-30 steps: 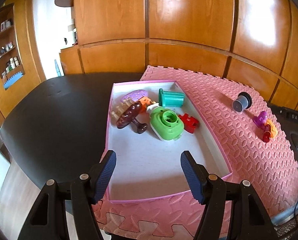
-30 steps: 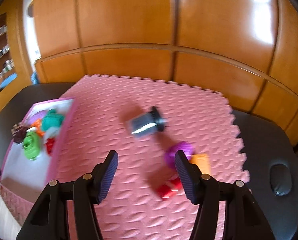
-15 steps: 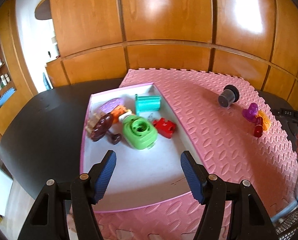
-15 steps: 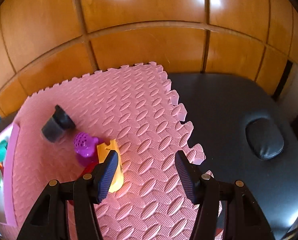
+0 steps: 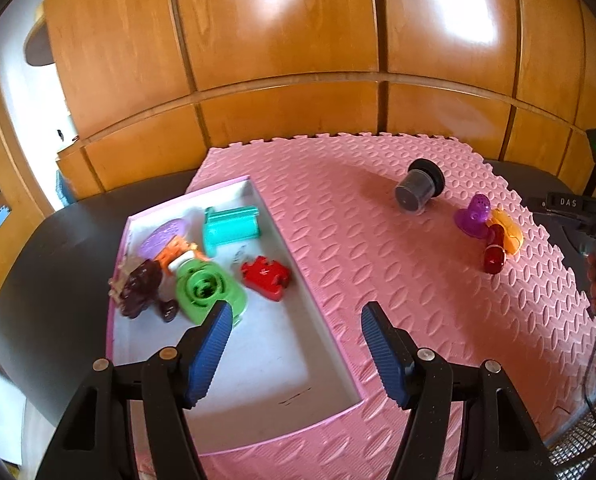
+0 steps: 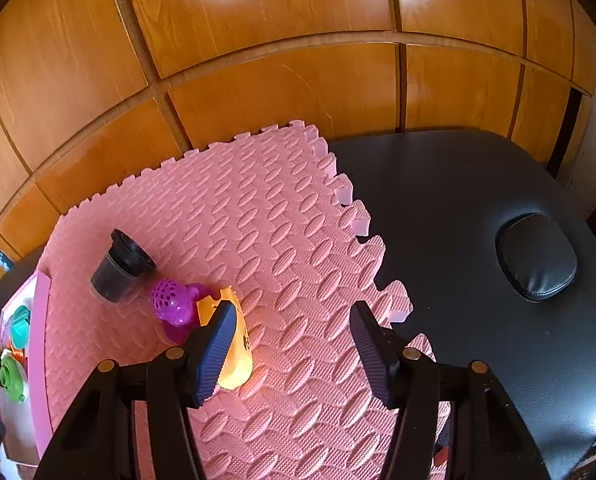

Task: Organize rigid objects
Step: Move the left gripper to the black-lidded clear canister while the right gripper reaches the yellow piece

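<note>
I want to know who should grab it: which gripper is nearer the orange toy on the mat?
Right. The right gripper hangs just above the orange toy, its left finger overlapping it. The left gripper hovers at the pink tray edge, well across the mat from it.

the wall panels (image 5: 281, 40) are glossy varnished wood, throwing bright window glare. the pink mat (image 6: 257, 232) looks like soft matt foam, embossed with a raised oval pattern and cut in jigsaw teeth along its edge. the desk (image 6: 458, 208) is covered in black padded leatherette with a dull sheen. the tray (image 5: 318, 320) seems pink-rimmed card with a matt white, slightly scuffed floor. the green toy (image 5: 205, 296), red piece (image 5: 265, 276) and teal block (image 5: 231, 230) are smooth shiny plastic. the dark cup (image 6: 117, 268) is translucent smoky plastic. the left gripper (image 5: 293, 340) has ribbed blue rubbery pads (image 5: 211, 348) on matt black plastic arms with metal screws.
</note>
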`<state>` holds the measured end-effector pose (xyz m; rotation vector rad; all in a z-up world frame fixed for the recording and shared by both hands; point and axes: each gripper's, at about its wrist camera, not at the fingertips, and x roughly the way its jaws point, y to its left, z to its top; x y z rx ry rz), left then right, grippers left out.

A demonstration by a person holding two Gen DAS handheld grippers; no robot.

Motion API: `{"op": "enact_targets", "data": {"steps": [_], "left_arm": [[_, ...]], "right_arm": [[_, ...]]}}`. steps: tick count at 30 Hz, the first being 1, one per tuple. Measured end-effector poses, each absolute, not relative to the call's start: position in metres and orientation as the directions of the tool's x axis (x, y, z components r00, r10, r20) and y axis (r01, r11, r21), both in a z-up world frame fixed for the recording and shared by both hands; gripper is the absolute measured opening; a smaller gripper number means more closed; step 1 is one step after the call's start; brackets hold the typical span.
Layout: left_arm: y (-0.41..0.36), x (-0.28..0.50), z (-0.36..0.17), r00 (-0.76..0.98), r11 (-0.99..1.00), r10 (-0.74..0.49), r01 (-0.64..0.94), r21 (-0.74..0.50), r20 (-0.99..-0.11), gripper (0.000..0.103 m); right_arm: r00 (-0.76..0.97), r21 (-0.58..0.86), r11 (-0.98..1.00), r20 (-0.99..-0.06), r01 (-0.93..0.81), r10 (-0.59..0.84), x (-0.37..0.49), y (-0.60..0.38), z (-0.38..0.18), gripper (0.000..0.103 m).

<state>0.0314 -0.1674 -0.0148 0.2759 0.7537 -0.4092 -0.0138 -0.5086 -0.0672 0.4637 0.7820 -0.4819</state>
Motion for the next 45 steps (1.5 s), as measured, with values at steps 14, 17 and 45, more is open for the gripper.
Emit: {"op": "enact_targets", "data": {"steps": [14,17,45], "left_arm": [[-0.210,0.040,-0.019,0.630,0.849,-0.291,0.517,0.109,-0.720,0.068],[-0.218,0.045,-0.022,0.620,0.844,-0.295,0.525,0.106,-0.727,0.068],[-0.309,0.114,-0.038,0.483,0.782,-0.394,0.623,-0.010,-0.782,0.078]], "right_arm": [[0.627,0.276,0.766,-0.752,0.581,-0.204,-0.017,-0.518,-0.065,0.059],[0.628,0.283,0.763,-0.751,0.582,-0.201,-0.017,-0.518,-0.065,0.059],[0.624,0.342,0.721,-0.765,0.603,-0.159,-0.019,-0.526,-0.069,0.060]]}}
